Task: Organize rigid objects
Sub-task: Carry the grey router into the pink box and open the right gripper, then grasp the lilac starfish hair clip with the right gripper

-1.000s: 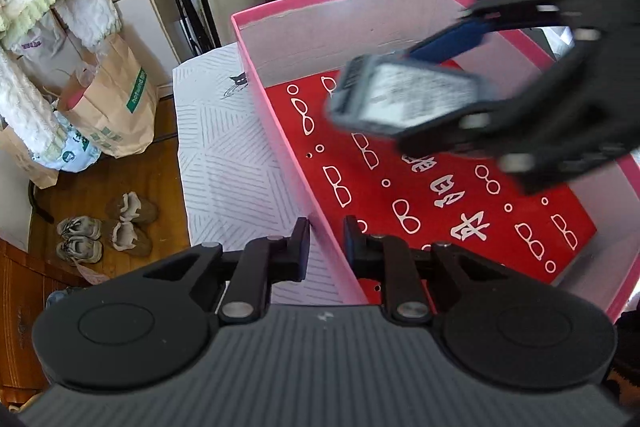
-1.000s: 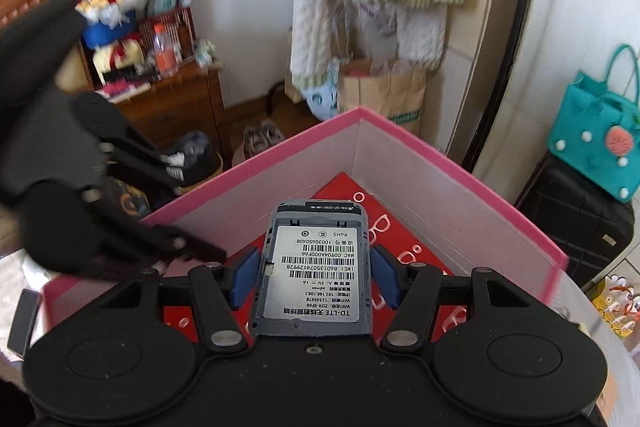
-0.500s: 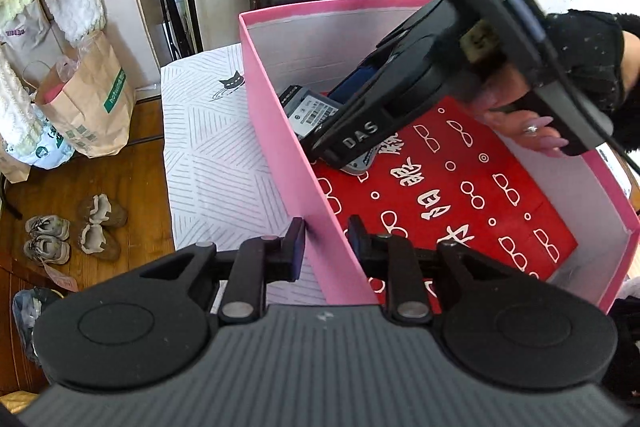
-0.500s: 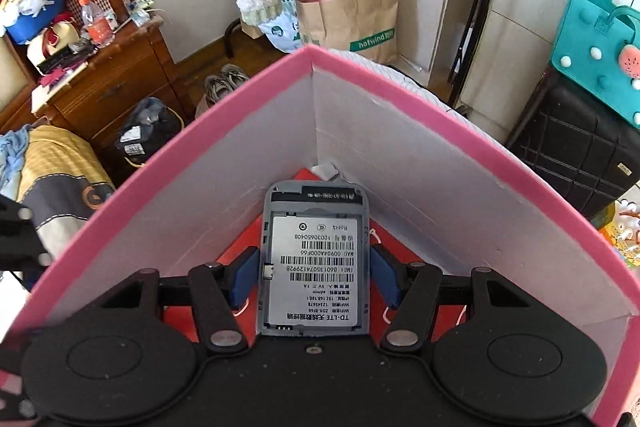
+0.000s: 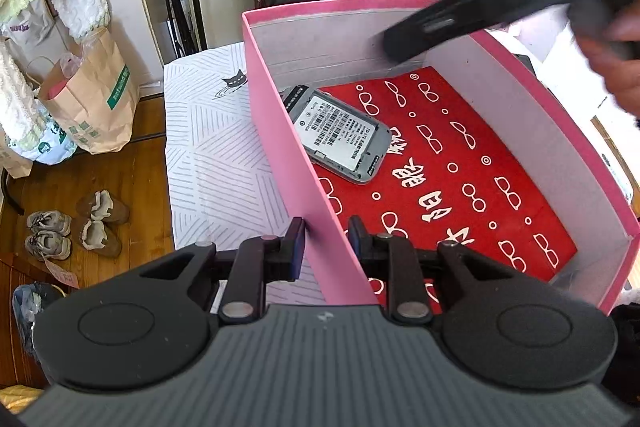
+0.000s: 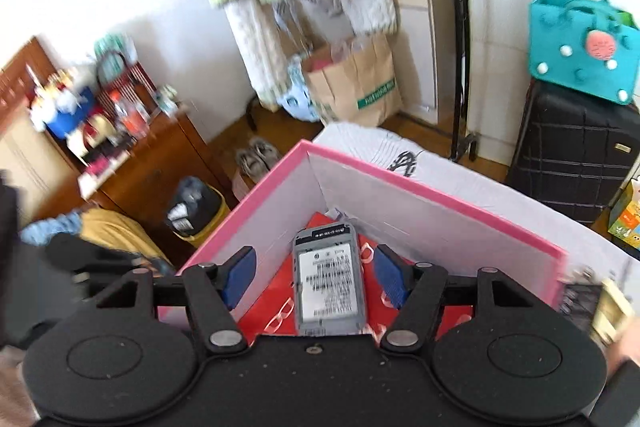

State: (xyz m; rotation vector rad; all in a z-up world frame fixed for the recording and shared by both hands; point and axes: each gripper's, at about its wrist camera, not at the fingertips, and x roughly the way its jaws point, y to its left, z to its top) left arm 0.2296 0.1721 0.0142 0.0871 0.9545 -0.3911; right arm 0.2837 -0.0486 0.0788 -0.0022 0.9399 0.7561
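Grey flat rectangular device [image 5: 340,133] label-up on red patterned floor of pink cardboard box [image 5: 280,147], against its left wall; right gripper [image 6: 316,277] opening, clear of it; left gripper [image 5: 325,241] clenched on box wall

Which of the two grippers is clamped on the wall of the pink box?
The left gripper: its fingers pinch the pink box wall. The right gripper is opening, above the grey device, touching nothing.
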